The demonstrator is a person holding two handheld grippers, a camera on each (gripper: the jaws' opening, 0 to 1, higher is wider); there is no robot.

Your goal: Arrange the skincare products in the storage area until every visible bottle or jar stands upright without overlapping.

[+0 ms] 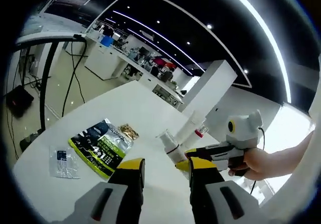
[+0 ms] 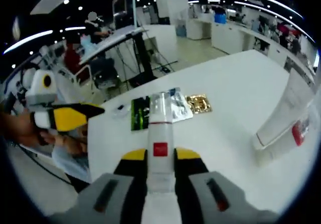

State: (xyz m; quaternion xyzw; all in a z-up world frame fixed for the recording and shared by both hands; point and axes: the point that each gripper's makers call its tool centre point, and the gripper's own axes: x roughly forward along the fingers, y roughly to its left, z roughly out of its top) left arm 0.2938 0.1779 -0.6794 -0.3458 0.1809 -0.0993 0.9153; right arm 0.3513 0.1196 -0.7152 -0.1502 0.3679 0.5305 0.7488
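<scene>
Right now your right gripper (image 2: 161, 160) is clamped on the white tube (image 2: 159, 134), lifted over the table (image 2: 235, 83), so you look to be mid-carry. Your left gripper (image 1: 165, 166) hangs with its jaws parted, holding nothing. Next, stand it upright near the other tubes (image 1: 186, 131) (without touching them).

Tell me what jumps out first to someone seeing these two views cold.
In the right gripper view, the right gripper is shut on a white tube with a red label, held above the white table. Beyond it lie a green-and-black packet and a small gold packet, and a larger white tube stands at right. In the left gripper view, the left gripper hovers open near the table edge.
</scene>
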